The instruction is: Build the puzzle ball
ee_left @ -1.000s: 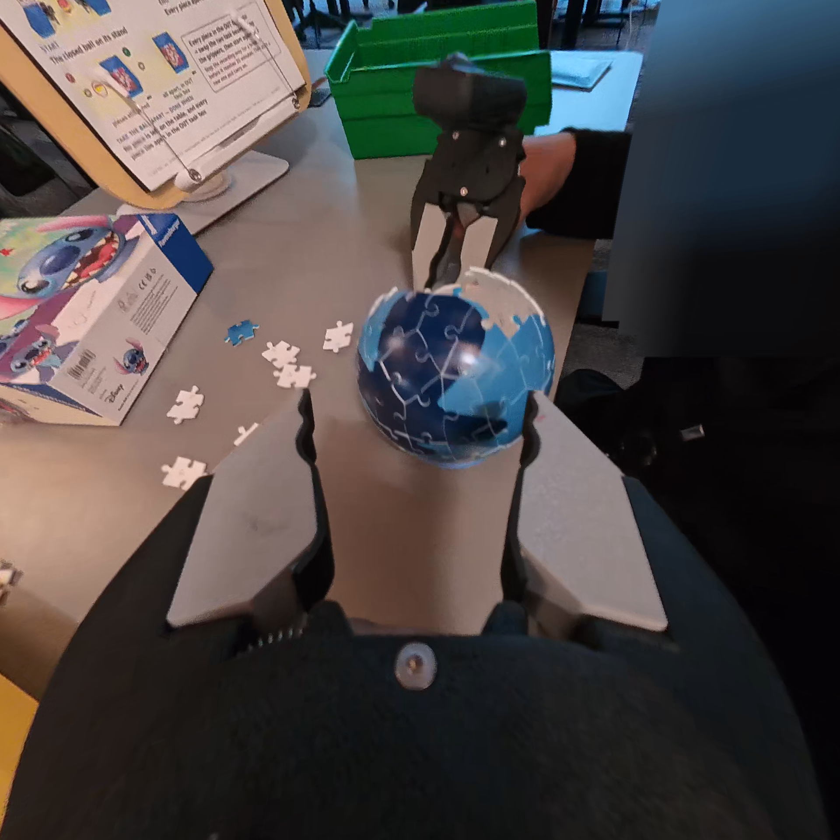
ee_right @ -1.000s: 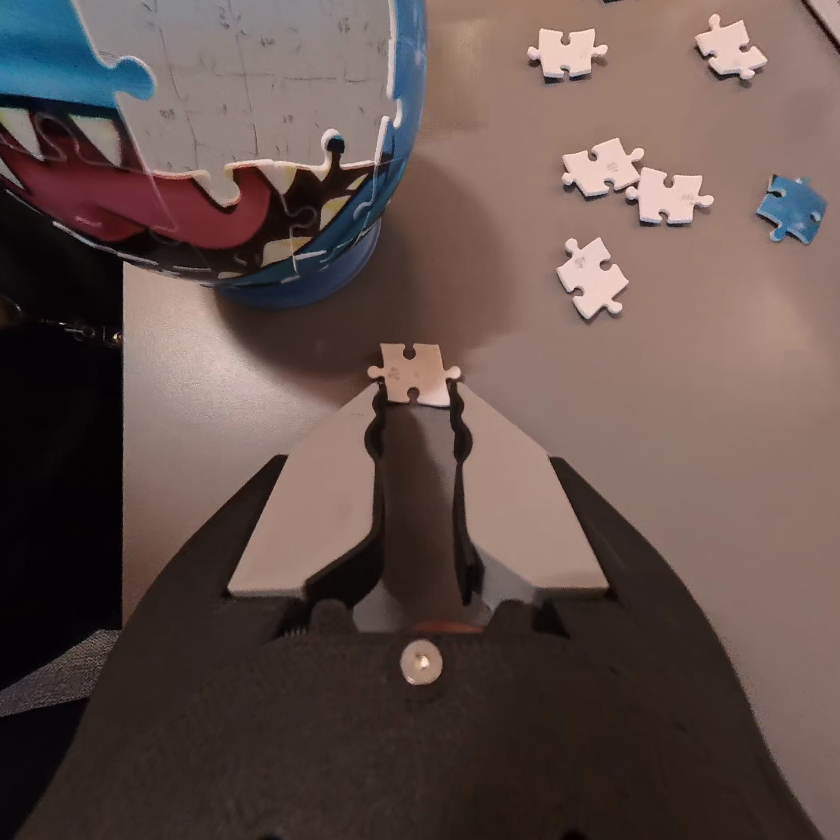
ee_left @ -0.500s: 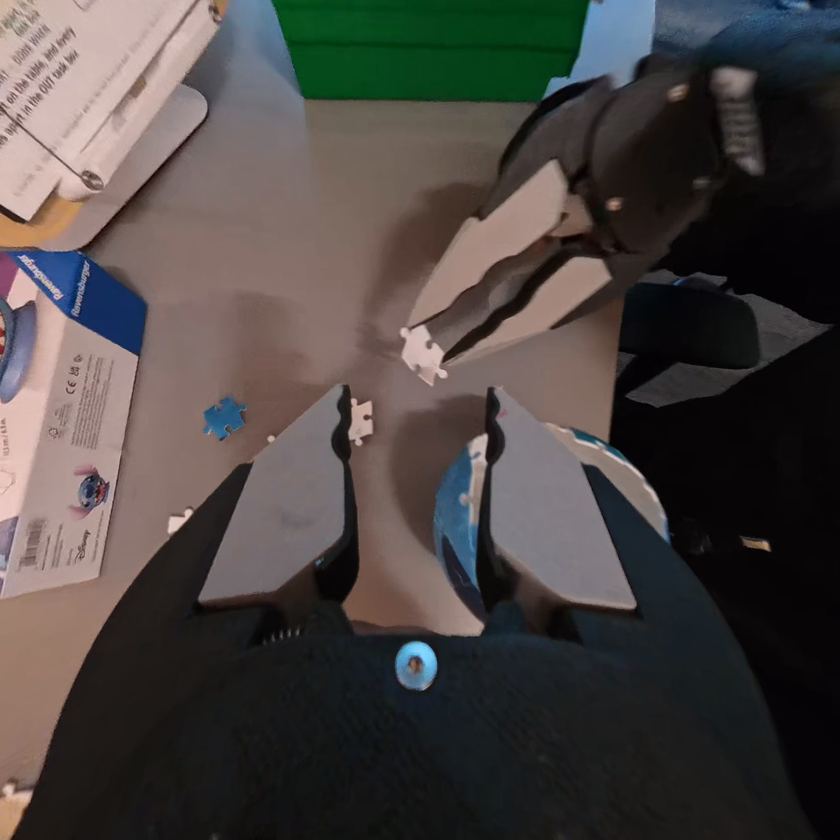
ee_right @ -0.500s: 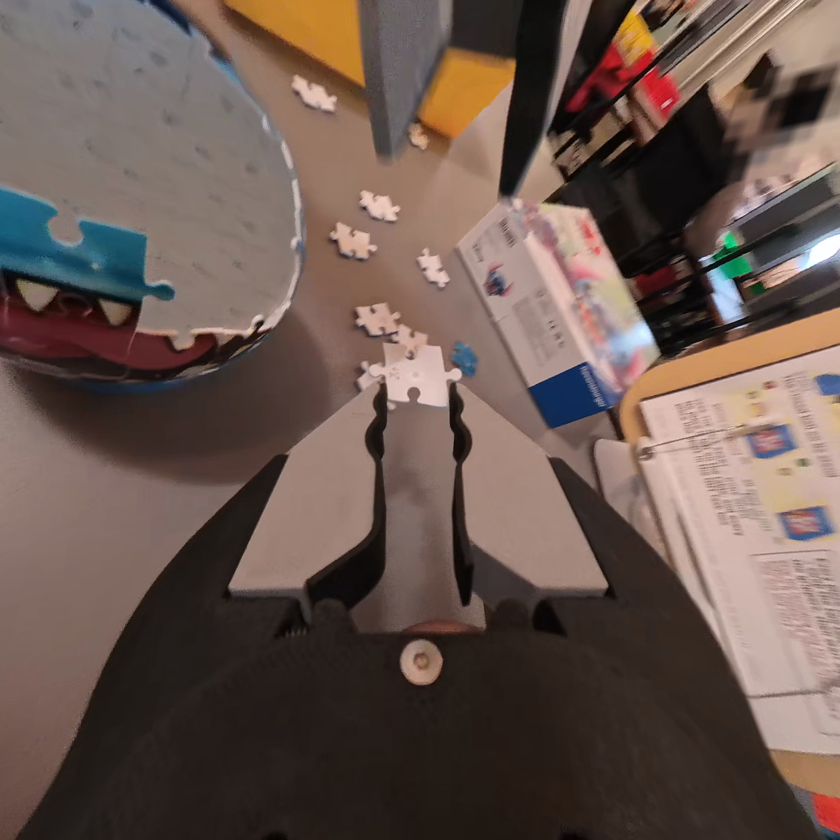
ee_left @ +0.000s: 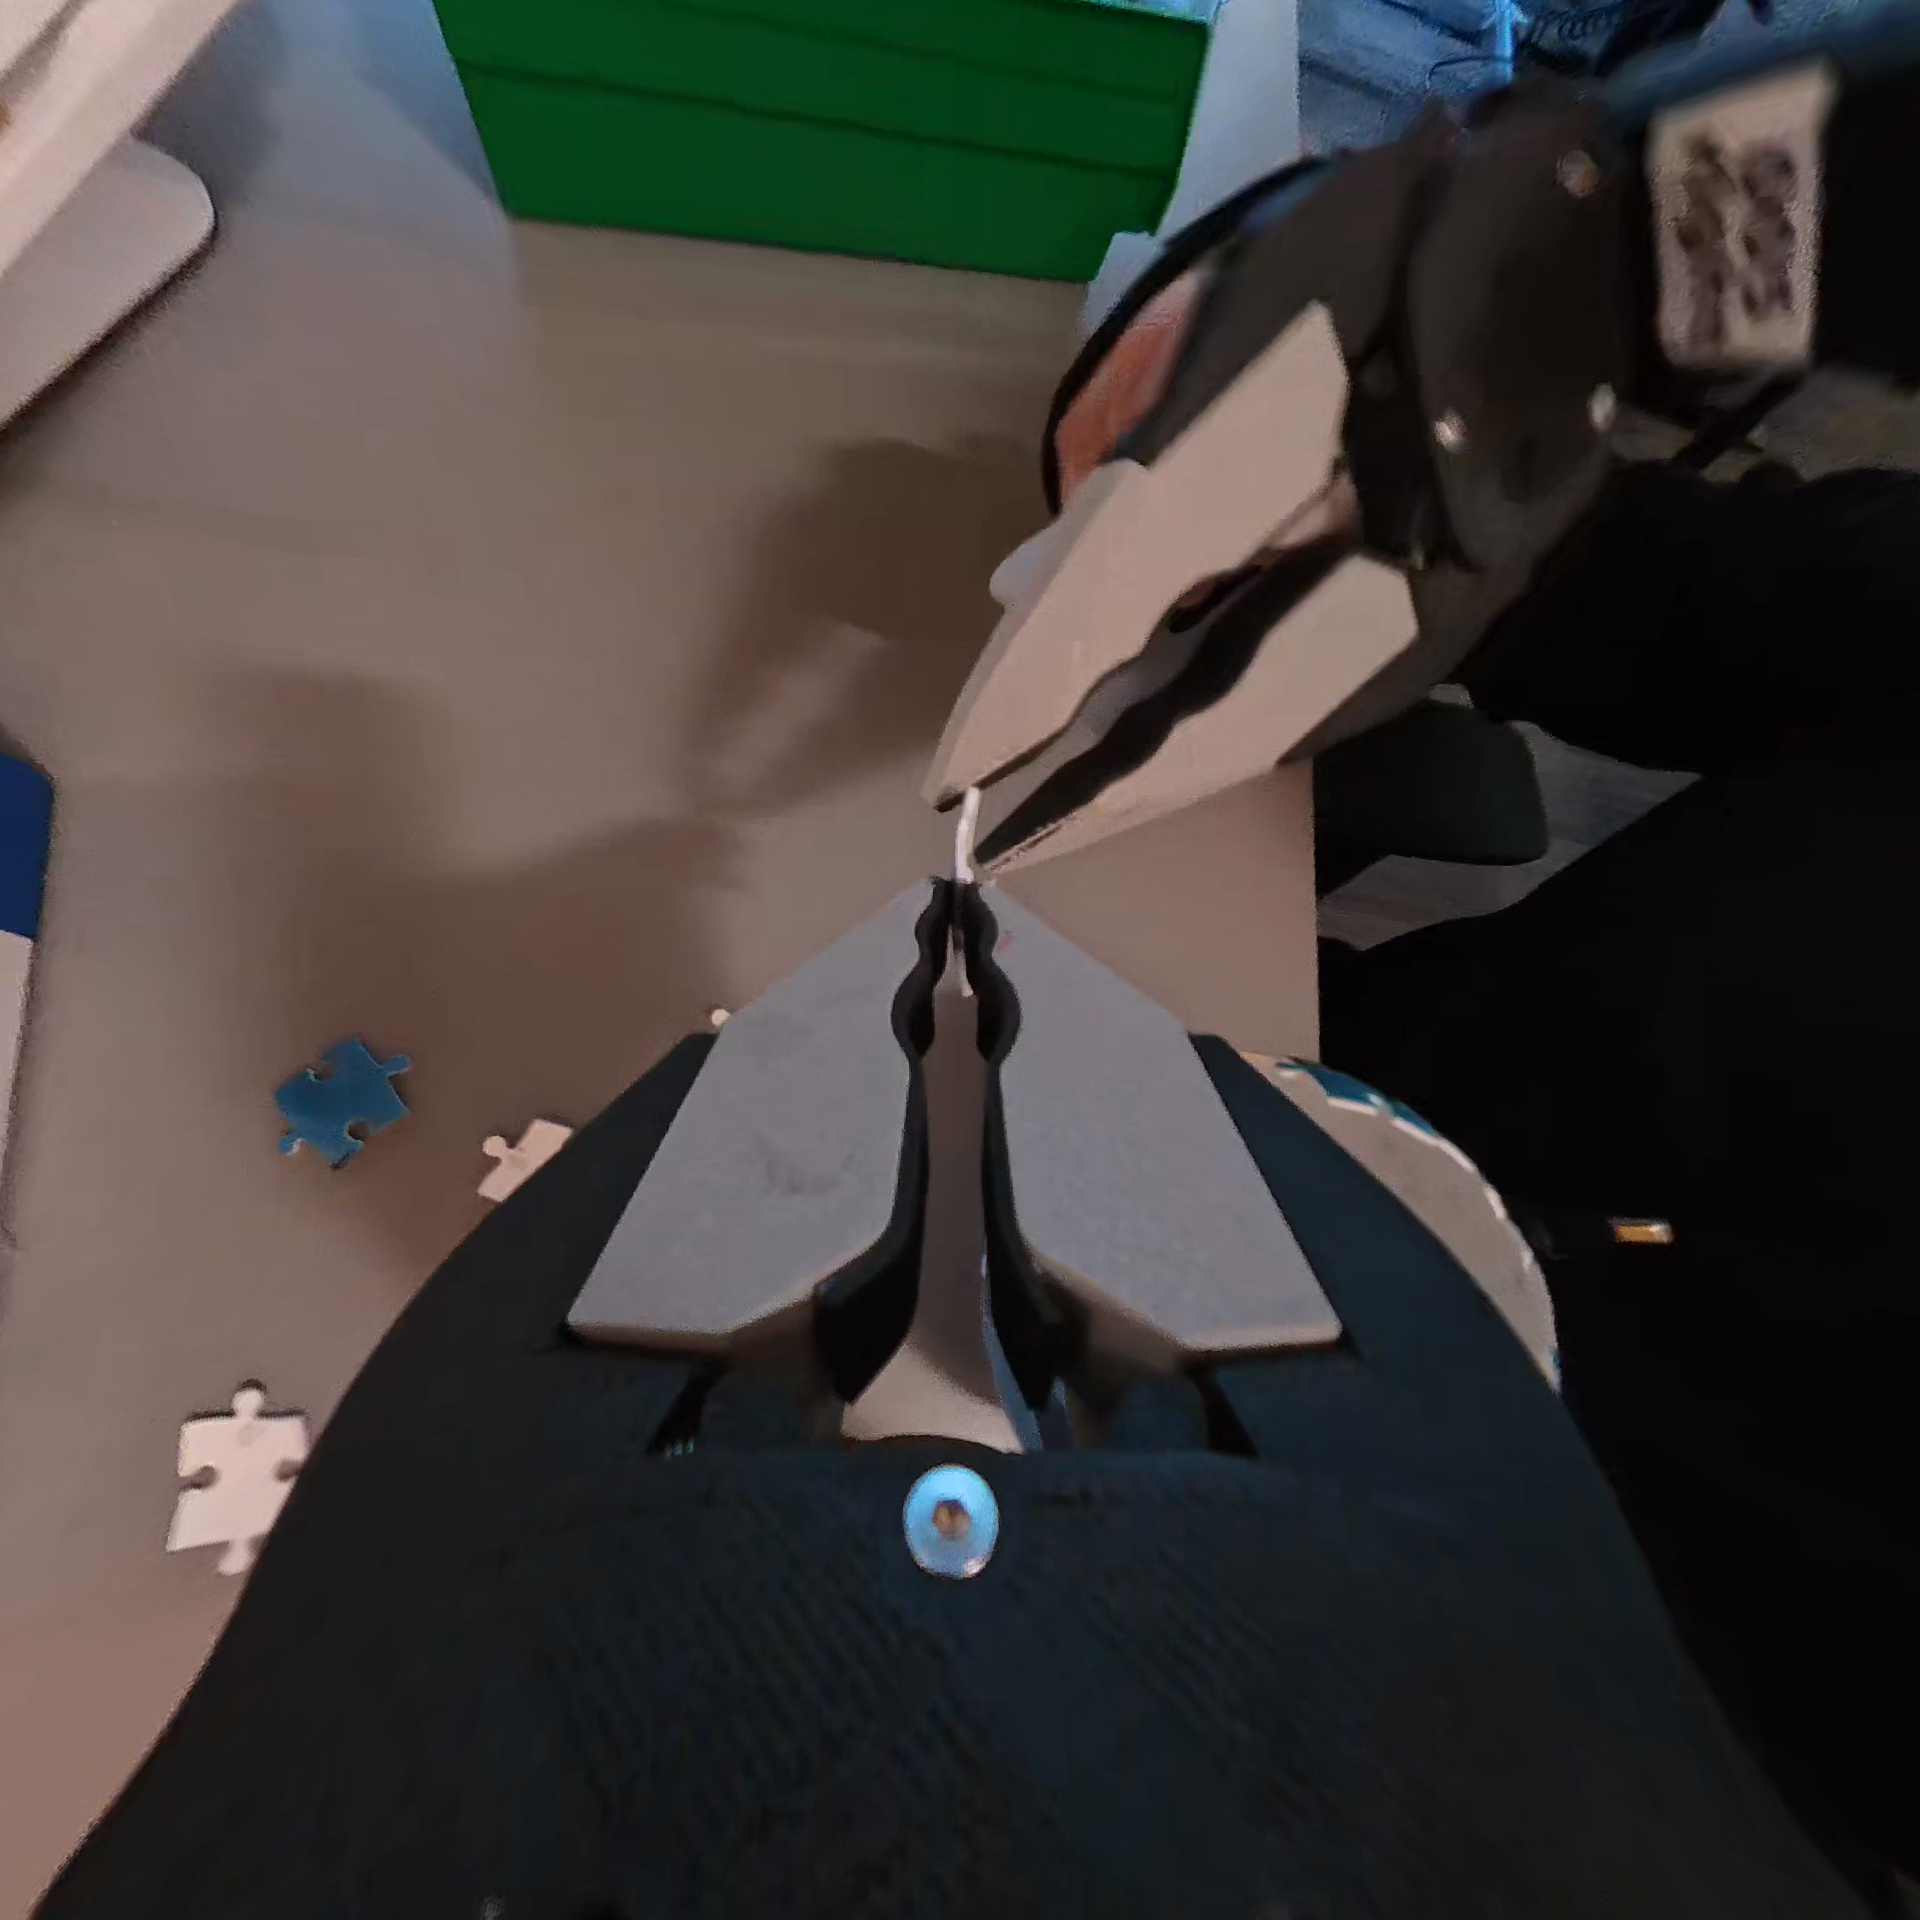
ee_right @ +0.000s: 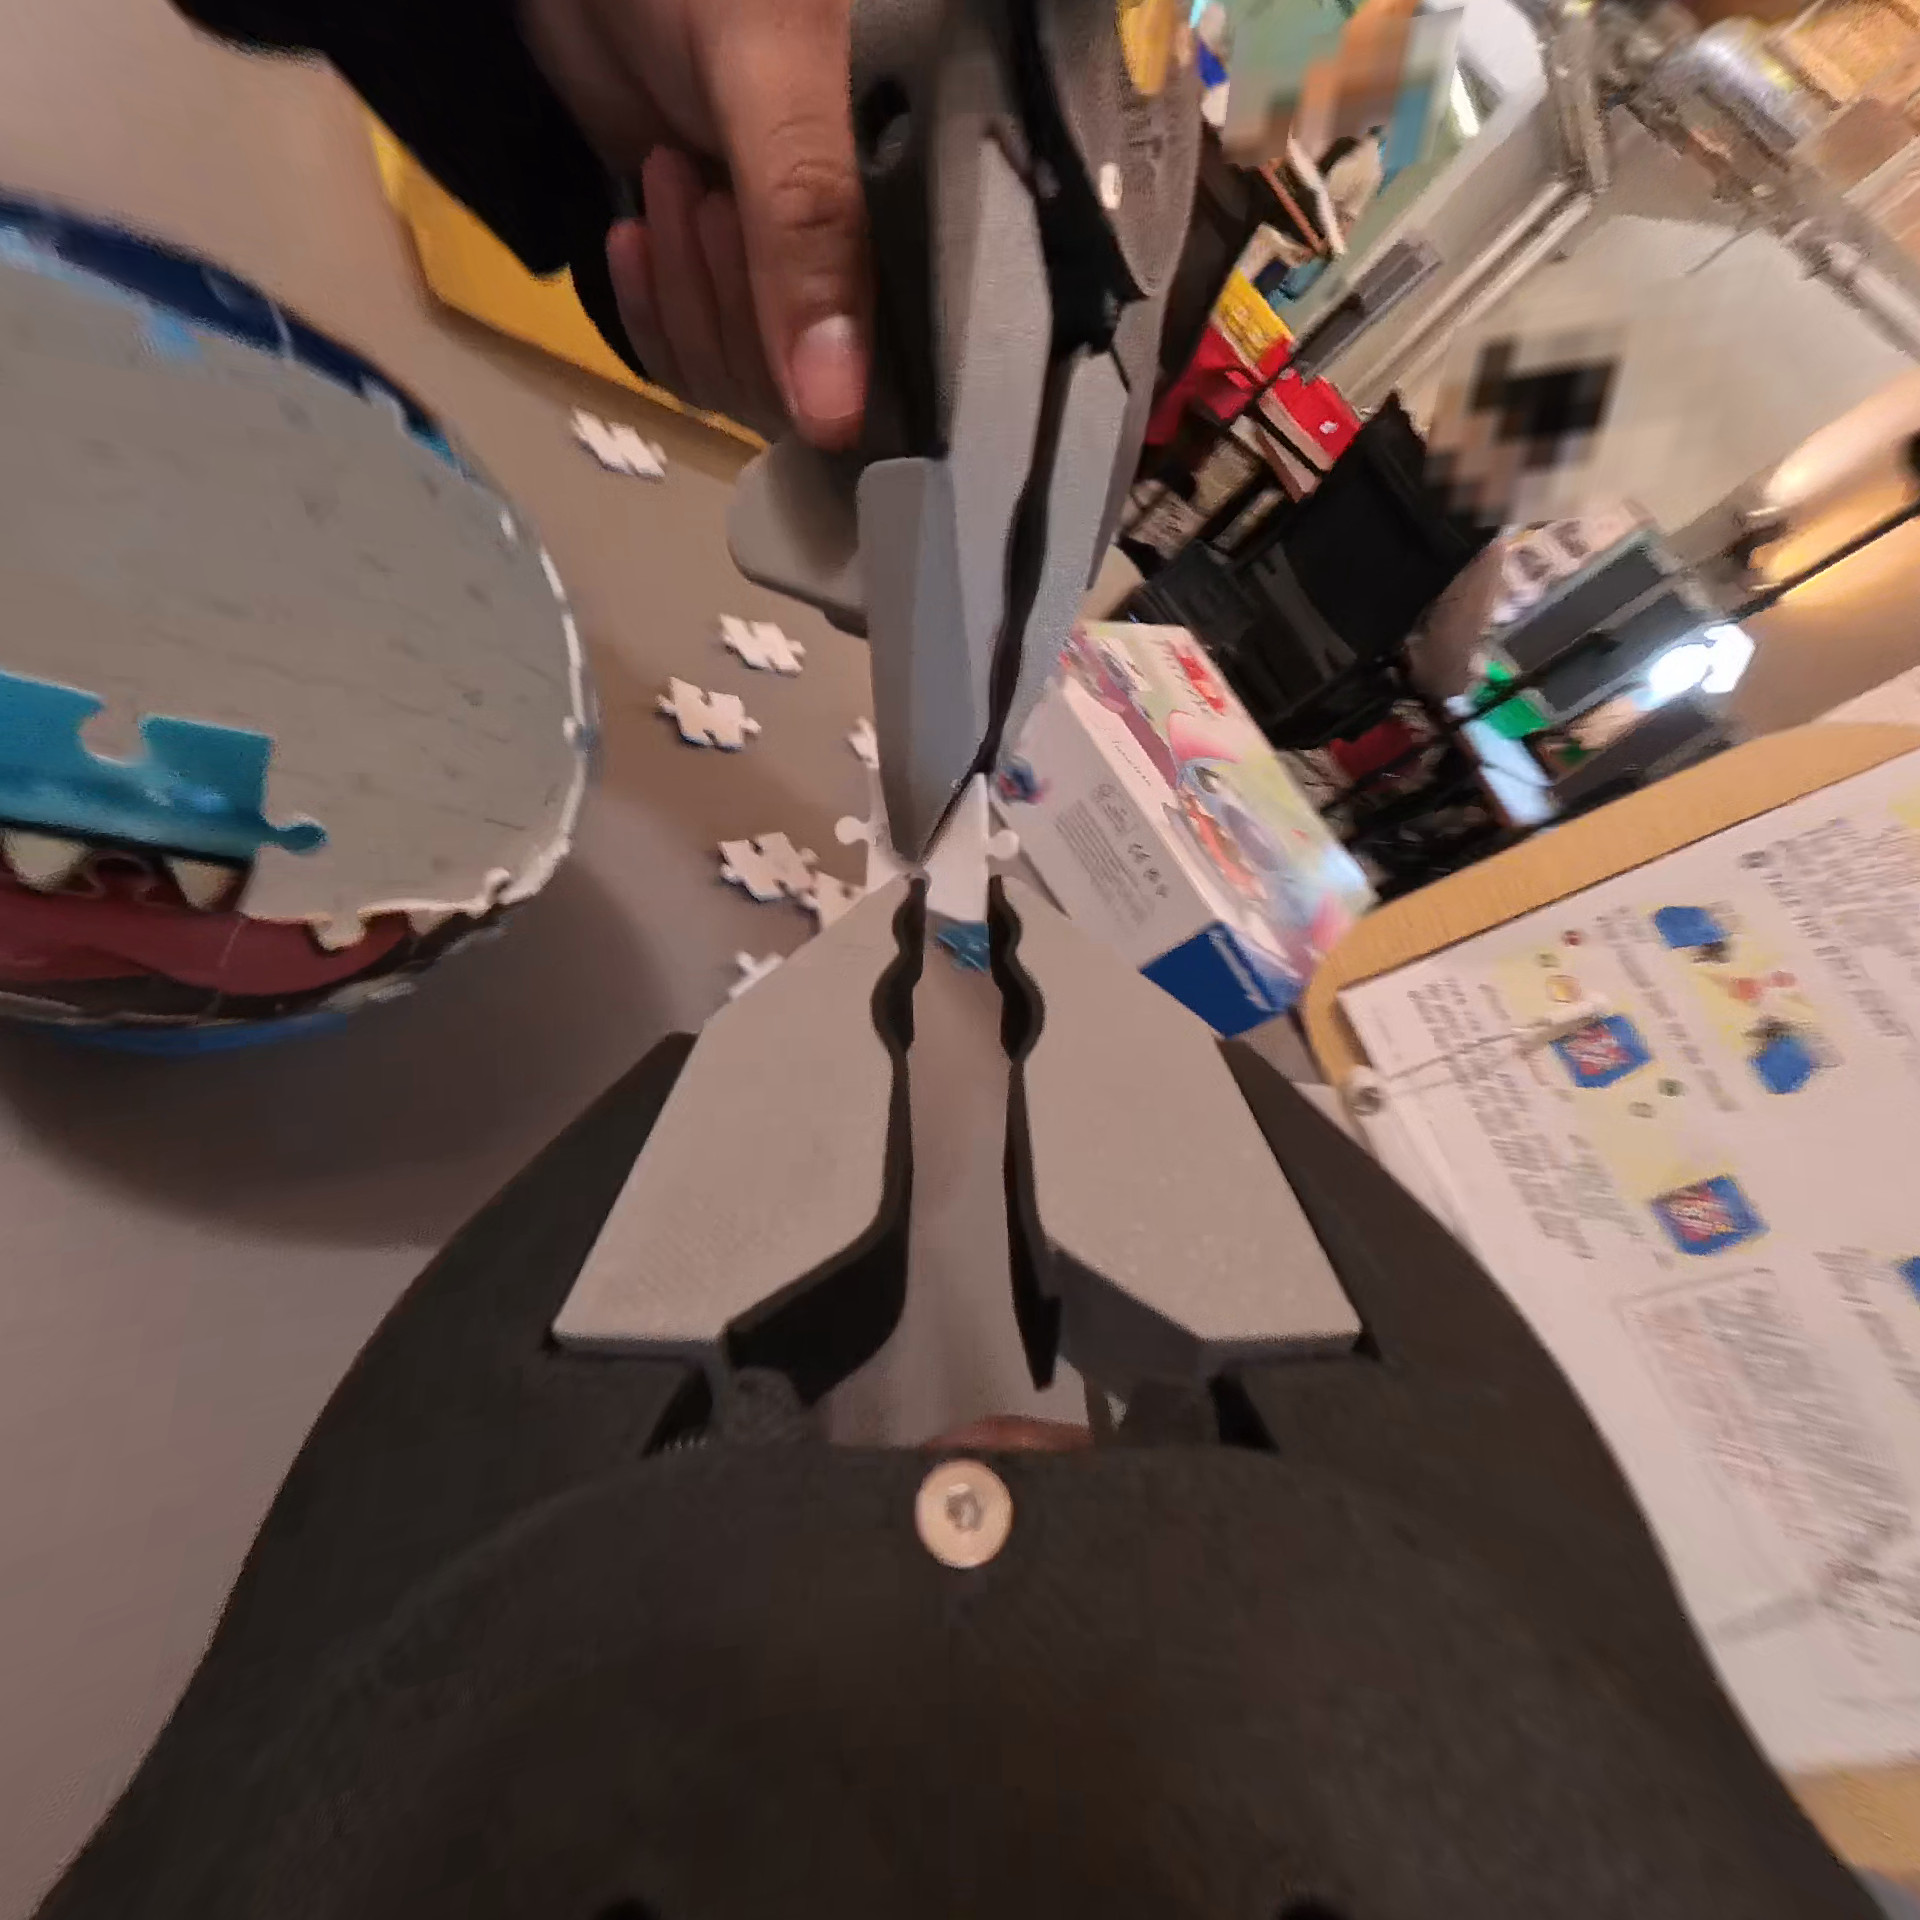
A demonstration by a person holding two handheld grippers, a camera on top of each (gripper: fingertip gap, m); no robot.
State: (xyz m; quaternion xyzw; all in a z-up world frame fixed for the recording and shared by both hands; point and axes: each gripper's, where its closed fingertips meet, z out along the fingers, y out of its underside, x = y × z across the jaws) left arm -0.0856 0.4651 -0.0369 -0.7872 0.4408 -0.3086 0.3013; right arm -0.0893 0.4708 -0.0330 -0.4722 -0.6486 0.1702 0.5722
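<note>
A white puzzle piece [ee_right: 971, 862] is held in the air between both grippers, tip to tip. My right gripper [ee_right: 954, 888] is shut on it. My left gripper [ee_left: 956, 896] is shut on the same piece, seen edge-on in the left wrist view [ee_left: 968, 831]. The right gripper [ee_left: 961, 821] comes in from the upper right there. The left gripper [ee_right: 940, 831] comes down from above in the right wrist view, held by a hand [ee_right: 769, 208]. The partly built puzzle ball [ee_right: 260, 675] stands on the table to the left, open at the top. It also shows low right in the left wrist view [ee_left: 1455, 1174].
Loose white pieces [ee_right: 707, 712] and a blue piece [ee_left: 343, 1101] lie on the grey table [ee_left: 520, 623]. The puzzle box [ee_right: 1174, 831] and a printed sheet on a stand [ee_right: 1662, 1143] are to the right. Green bins [ee_left: 831, 125] stand at the back. The table edge [ee_left: 1311, 935] is close on the right.
My left gripper left the ball, rose and closed on the white piece. My right gripper lifted that piece off the table and brought it up to meet the left one.
</note>
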